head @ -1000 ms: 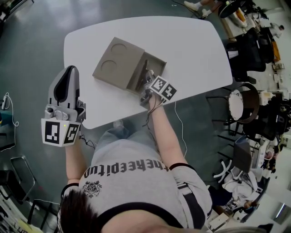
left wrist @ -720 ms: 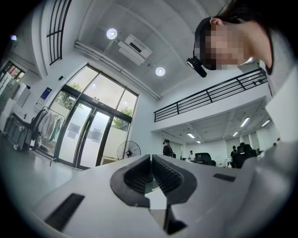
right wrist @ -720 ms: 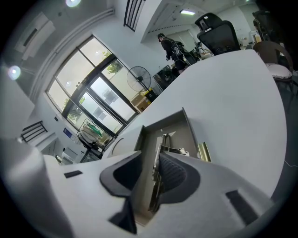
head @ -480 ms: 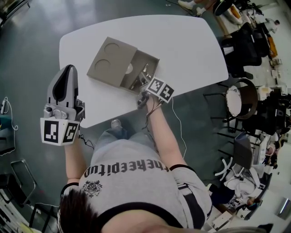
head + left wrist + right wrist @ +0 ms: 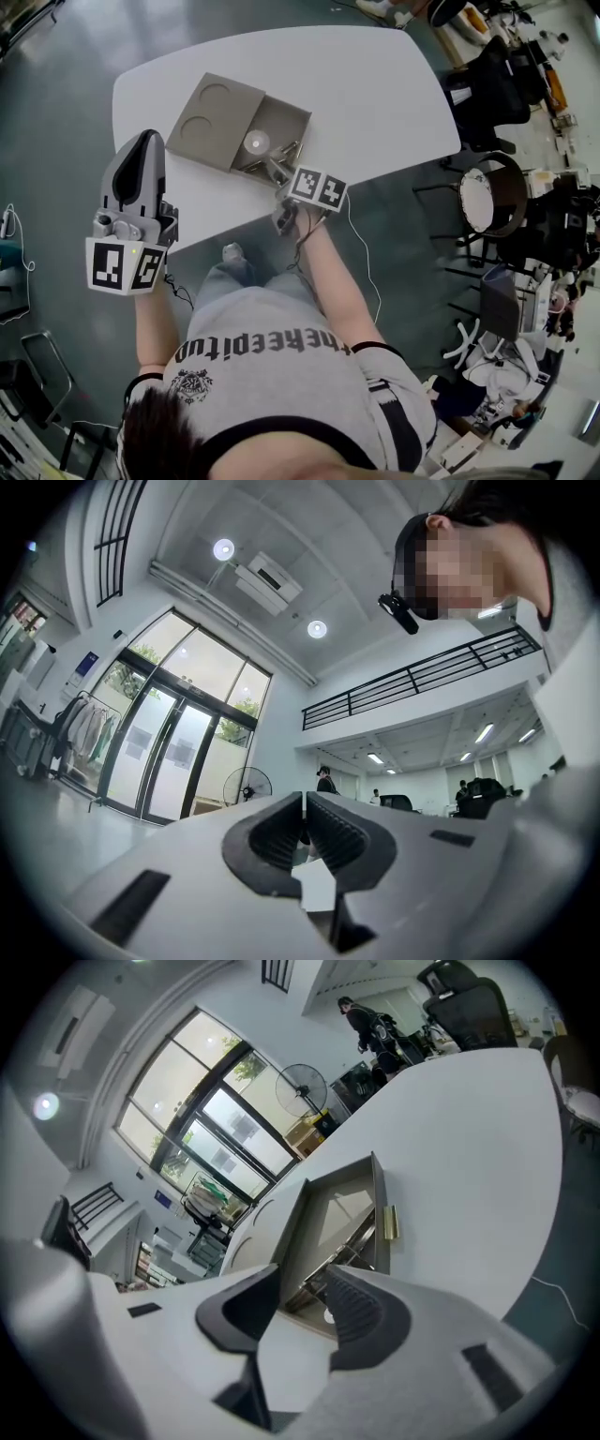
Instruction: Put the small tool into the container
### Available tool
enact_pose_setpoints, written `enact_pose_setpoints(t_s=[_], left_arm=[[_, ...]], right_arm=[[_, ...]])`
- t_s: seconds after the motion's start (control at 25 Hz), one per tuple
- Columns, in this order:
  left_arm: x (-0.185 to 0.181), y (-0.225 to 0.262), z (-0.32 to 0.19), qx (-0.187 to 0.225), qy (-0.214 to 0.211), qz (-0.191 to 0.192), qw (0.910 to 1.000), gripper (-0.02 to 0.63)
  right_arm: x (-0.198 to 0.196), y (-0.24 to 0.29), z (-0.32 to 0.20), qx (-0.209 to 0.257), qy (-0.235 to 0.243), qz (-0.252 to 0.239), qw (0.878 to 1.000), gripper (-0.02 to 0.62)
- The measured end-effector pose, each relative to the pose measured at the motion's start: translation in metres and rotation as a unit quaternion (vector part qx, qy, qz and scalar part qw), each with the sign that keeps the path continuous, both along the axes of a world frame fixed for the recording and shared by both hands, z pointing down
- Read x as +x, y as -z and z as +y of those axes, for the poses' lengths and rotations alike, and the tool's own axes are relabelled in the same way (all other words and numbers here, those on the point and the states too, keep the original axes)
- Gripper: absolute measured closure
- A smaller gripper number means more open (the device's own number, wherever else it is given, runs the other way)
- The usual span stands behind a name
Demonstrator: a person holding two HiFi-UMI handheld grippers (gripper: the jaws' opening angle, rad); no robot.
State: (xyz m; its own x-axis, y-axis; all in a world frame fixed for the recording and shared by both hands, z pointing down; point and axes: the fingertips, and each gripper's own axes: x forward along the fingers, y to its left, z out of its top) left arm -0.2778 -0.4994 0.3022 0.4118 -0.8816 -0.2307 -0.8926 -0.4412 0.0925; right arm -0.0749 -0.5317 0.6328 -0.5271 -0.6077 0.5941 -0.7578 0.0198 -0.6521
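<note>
Two tools in frame: my right tool [image 5: 278, 172] hangs at the near wall of the box [image 5: 286, 117], jaws opening wide with nothing between them. The metal piece [image 5: 265, 161] lies inside, along that wall. My left tool [image 5: 142, 150], pinched together and empty, hovers off the table [image 5: 375, 84] to the left. The risk, as I judge it: a careless pull-back could hook the piece or nudge the box toward the table's near edge, which is close.

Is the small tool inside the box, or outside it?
Inside. The tool lies in the box's open compartment; the right gripper's jaws are opening, with nothing between them.
</note>
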Motion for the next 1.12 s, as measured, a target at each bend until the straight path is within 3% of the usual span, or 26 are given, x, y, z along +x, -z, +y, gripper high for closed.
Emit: enact_pose_setpoints(t_s=[0.28,0.44,0.72,1.12], left_arm=[[0.016,0.004,0.018,0.002,0.0,0.004,1.0,0.591],[0.022,0.006,0.028,0.005,0.003,0.005,1.0,0.591],[0.039,0.015,0.048,0.016,0.004,0.005,0.9999,0.591],[0.06,0.023,0.077,0.022,-0.001,0.007,0.9997,0.591]], right_arm=[[0.01,0.01,0.024,0.015,0.025,0.012,0.999,0.46],[0.02,0.042,0.028,0.087,0.043,0.058,0.994,0.594],[0.032,0.117,0.042,0.238,0.08,0.163,0.954,0.594],[0.059,0.202,0.078,0.354,0.05,0.214,0.909,0.594]])
